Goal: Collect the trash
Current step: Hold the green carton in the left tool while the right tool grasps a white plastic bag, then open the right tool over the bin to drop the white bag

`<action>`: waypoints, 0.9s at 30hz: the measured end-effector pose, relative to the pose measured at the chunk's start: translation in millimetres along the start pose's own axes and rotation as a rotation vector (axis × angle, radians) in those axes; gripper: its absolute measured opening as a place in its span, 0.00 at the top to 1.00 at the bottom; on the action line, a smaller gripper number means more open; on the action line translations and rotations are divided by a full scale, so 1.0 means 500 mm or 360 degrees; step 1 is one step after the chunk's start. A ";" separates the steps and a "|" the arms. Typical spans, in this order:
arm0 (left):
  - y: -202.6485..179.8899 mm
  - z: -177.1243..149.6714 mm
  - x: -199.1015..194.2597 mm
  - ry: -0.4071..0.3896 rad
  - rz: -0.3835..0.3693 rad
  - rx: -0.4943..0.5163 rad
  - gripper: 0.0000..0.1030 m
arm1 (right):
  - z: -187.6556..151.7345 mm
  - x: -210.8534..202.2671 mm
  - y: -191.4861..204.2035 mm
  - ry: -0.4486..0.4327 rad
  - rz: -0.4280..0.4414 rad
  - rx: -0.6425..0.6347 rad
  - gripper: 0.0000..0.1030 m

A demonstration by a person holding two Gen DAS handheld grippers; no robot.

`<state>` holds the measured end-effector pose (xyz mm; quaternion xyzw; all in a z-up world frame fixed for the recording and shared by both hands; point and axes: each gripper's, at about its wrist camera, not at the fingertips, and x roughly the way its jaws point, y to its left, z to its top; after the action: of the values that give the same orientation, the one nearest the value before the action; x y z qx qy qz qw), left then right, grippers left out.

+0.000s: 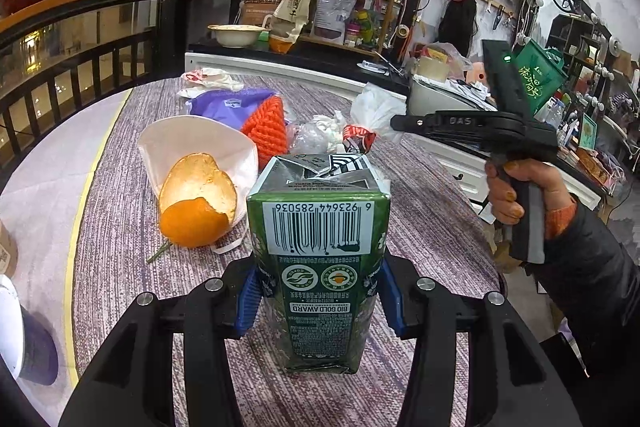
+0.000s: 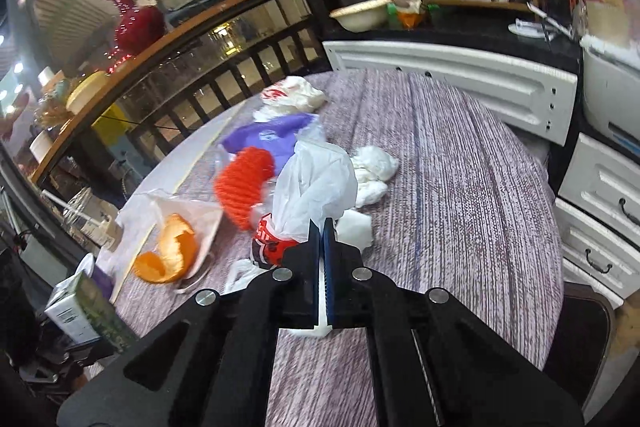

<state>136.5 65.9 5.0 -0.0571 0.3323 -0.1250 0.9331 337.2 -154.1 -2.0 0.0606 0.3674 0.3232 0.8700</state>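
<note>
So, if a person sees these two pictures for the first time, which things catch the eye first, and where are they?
First comes the green carton, held upright close to the camera in the left claw. Left of it, on the purple striped tablecloth, lies a bright orange peel on a white face mask. In the right wrist view, the right claw is shut on a white plastic bag, beside the trash pile.

carton [image 1: 318, 263]: "BIO GOLD AWARD", barcode 6923644285036 | right gripper [image 1: 460, 121]: "DAS"

one green carton [image 1: 318, 259], one orange peel [image 1: 196, 203], one white mask [image 1: 192, 139], two grippers
</note>
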 end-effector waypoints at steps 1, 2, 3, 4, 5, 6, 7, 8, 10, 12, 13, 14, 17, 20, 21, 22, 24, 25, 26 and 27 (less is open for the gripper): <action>-0.004 0.000 0.001 0.0003 -0.0008 0.0001 0.52 | -0.005 -0.018 0.010 -0.0012 0.0000 -0.0023 0.97; -0.010 0.000 0.001 0.0006 -0.0018 0.0005 0.53 | -0.011 -0.035 0.018 -0.0024 -0.0003 -0.0040 0.97; -0.016 0.000 0.002 0.0007 -0.0025 0.0010 0.53 | -0.015 -0.046 0.022 -0.0033 -0.0010 -0.0048 0.97; -0.020 0.000 0.003 0.0007 -0.0031 0.0015 0.53 | -0.021 -0.061 0.026 -0.0043 -0.0020 -0.0056 0.97; -0.025 0.002 0.005 0.0007 -0.0037 0.0019 0.53 | -0.029 -0.078 0.029 -0.0052 -0.0027 -0.0063 0.97; -0.035 0.003 0.006 0.0008 -0.0049 0.0028 0.53 | -0.037 -0.095 0.029 -0.0066 -0.0026 -0.0065 0.97; -0.044 0.004 0.008 0.0007 -0.0058 0.0036 0.53 | -0.041 -0.106 0.027 -0.0077 -0.0029 -0.0066 0.97; -0.055 0.005 0.009 0.0006 -0.0072 0.0050 0.53 | -0.049 -0.125 0.025 -0.0096 -0.0041 -0.0071 0.97; -0.075 0.007 0.013 0.0006 -0.0095 0.0072 0.52 | -0.067 -0.161 0.017 -0.0121 -0.0075 -0.0070 0.97; -0.095 0.009 0.020 0.0007 -0.0123 0.0087 0.52 | -0.082 -0.192 0.002 -0.0138 -0.0109 -0.0048 0.97; -0.107 0.012 0.024 0.0008 -0.0142 0.0092 0.52 | -0.091 -0.210 -0.005 -0.0149 -0.0123 -0.0037 0.97; -0.116 0.015 0.027 0.0008 -0.0155 0.0096 0.53 | -0.098 -0.224 -0.012 -0.0158 -0.0132 -0.0031 0.97; -0.154 0.024 0.034 -0.0011 -0.0201 0.0125 0.52 | -0.124 -0.279 -0.041 -0.0194 -0.0196 -0.0012 0.97; -0.193 0.033 0.045 -0.0022 -0.0259 0.0148 0.53 | -0.149 -0.331 -0.081 -0.0220 -0.0298 0.0016 0.97; -0.210 0.036 0.051 -0.0025 -0.0283 0.0159 0.52 | -0.154 -0.341 -0.094 -0.0222 -0.0323 0.0029 0.97; -0.221 0.036 0.053 -0.0026 -0.0297 0.0165 0.52 | -0.163 -0.356 -0.113 -0.0228 -0.0370 0.0047 0.97; -0.248 0.039 0.065 -0.0021 -0.0339 0.0181 0.52 | -0.176 -0.375 -0.143 -0.0231 -0.0451 0.0074 0.97; -0.259 0.039 0.068 -0.0018 -0.0355 0.0187 0.52 | -0.183 -0.382 -0.161 -0.0225 -0.0487 0.0094 0.97; -0.272 0.040 0.074 -0.0013 -0.0375 0.0195 0.53 | -0.191 -0.386 -0.176 -0.0219 -0.0522 0.0110 0.97; -0.282 0.041 0.078 -0.0009 -0.0386 0.0200 0.53 | -0.200 -0.390 -0.188 -0.0211 -0.0558 0.0118 0.97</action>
<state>150.8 -80.0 24.0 -0.0386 0.3117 -0.2574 0.9138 216.5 -359.0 10.7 0.0487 0.3257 0.1481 0.9325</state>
